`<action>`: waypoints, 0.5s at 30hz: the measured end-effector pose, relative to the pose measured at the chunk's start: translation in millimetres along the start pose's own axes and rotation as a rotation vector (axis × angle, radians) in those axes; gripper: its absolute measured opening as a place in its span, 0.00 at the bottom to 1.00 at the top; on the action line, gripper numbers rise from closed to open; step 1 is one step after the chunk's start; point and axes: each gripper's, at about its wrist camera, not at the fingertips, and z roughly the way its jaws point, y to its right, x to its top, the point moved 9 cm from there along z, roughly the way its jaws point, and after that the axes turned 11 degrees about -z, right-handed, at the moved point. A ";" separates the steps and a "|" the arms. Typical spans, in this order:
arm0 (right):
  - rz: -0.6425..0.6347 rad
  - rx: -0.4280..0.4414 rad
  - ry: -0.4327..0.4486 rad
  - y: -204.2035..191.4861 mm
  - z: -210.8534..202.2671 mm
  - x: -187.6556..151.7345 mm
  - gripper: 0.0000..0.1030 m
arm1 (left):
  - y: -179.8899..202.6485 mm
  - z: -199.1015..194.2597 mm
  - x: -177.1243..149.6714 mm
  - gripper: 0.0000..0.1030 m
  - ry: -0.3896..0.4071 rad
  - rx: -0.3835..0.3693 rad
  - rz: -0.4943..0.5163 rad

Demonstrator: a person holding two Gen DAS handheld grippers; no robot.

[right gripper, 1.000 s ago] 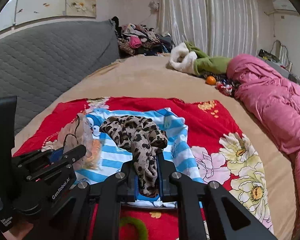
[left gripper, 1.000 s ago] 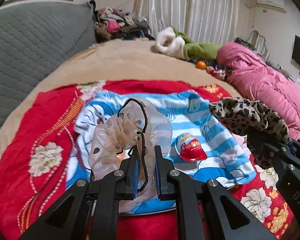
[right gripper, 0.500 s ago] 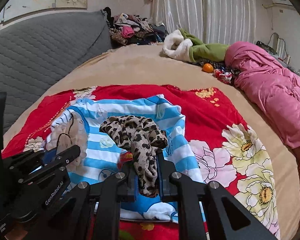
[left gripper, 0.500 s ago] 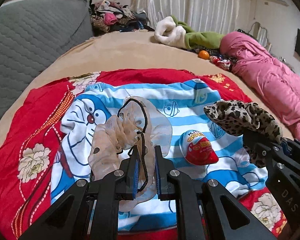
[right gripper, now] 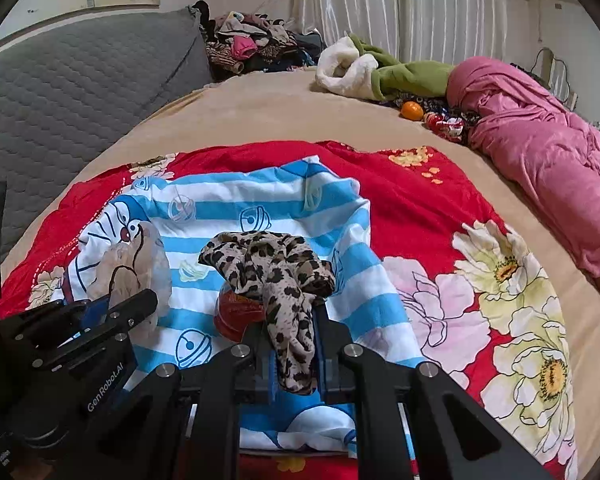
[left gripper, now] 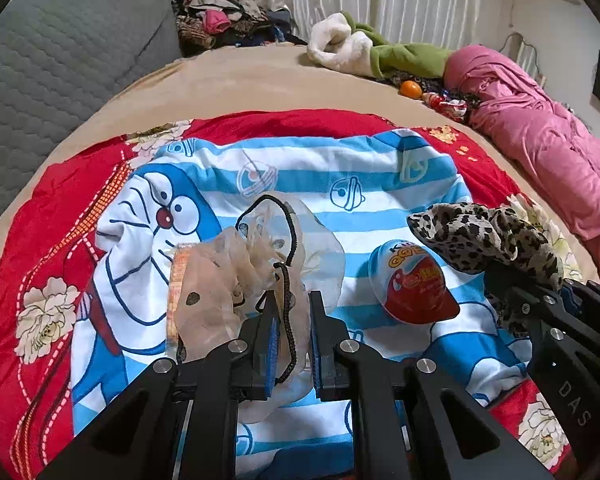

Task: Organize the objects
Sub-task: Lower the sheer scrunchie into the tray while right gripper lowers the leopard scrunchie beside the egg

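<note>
1. Left tongs (left gripper: 292,344): closed on a sheer beige scrunchie (left gripper: 236,280) with a black cord. The fabric and cord pass between the two blue-lined fingers (left gripper: 274,344), and the bulk of the scrunchie stands up in front of them, above the cloth.
2. Right tongs (right gripper: 294,356): closed on a leopard-print scrunchie (right gripper: 272,268). A tail of the printed fabric hangs down between the fingers, and the gathered part bunches above and ahead of the tips.
3. Relative position: in the left wrist view, the right tongs (left gripper: 540,312) and the leopard-print scrunchie (left gripper: 484,236) appear at the right edge. In the right wrist view, the left tongs (right gripper: 100,312) and the sheer beige scrunchie (right gripper: 132,268) appear at the lower left. The two sets of tongs are apart, side by side.
4. Surface: a blue-and-white striped cartoon cloth (left gripper: 340,184) lies on a red floral blanket (left gripper: 60,208), which lies on a bed with a tan cover (left gripper: 240,84).
5. Loose item: a red-and-white egg-shaped candy package (left gripper: 414,284) lies on the striped cloth, between the two scrunchies in the left wrist view. In the right wrist view it is mostly hidden behind the leopard-print scrunchie.
6. Background: a pink quilt (right gripper: 540,152), a green-and-white garment (right gripper: 380,68), an orange (right gripper: 412,111) and a pile of clothes (right gripper: 252,48) lie at the far side of the bed.
</note>
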 end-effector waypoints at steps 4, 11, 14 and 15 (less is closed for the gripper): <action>-0.005 -0.002 -0.010 -0.6 5.9 -2.4 0.14 | -2.3 4.3 -1.9 0.13 -0.001 0.001 -0.008; -0.001 -0.009 -0.035 0.5 19.9 -10.4 0.14 | -3.1 17.0 -4.8 0.13 -0.012 0.009 -0.007; 0.000 -0.008 -0.047 1.5 25.4 -12.9 0.14 | -1.8 20.2 -5.9 0.13 -0.016 0.009 -0.003; 0.001 -0.006 -0.049 1.7 26.5 -13.6 0.14 | -1.9 20.7 -5.7 0.13 -0.013 0.012 -0.003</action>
